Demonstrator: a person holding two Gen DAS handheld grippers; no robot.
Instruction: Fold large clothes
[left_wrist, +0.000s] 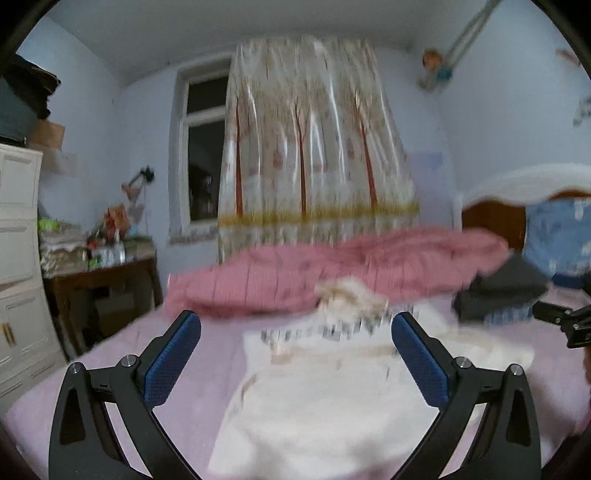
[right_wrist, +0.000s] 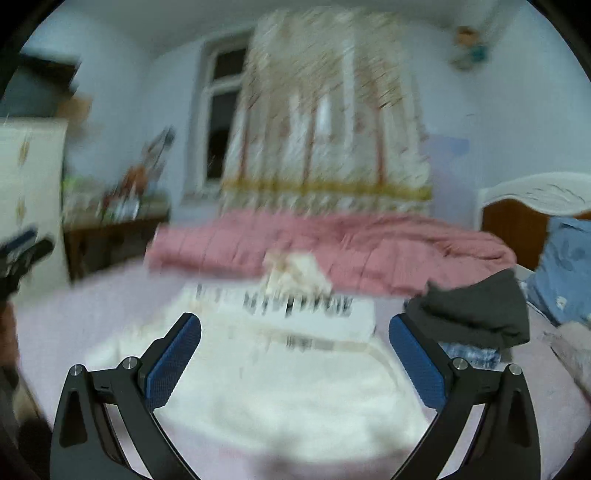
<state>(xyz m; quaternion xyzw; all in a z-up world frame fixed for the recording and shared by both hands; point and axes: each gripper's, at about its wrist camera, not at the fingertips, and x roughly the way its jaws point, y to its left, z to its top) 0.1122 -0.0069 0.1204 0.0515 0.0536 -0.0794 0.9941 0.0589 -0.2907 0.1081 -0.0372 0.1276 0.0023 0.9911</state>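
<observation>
A large white garment (left_wrist: 325, 398) with a dark patterned band lies spread on the pink bedsheet (left_wrist: 155, 354); in the right wrist view the white garment (right_wrist: 280, 387) fills the middle. My left gripper (left_wrist: 296, 325) hovers above its near part, open, nothing between the blue pads (left_wrist: 173, 358). My right gripper (right_wrist: 295, 326) is open too, above the same garment. The tip of the right gripper (left_wrist: 565, 321) shows at the right edge of the left wrist view. Both views are blurred by motion.
A rolled pink quilt (left_wrist: 332, 273) lies across the far side of the bed. Dark folded clothes (right_wrist: 476, 310) sit at the right beside a blue pillow (right_wrist: 569, 266). A wooden side table (left_wrist: 103, 280) and white cabinet (left_wrist: 18, 258) stand at the left; a curtain (left_wrist: 314, 147) hangs behind.
</observation>
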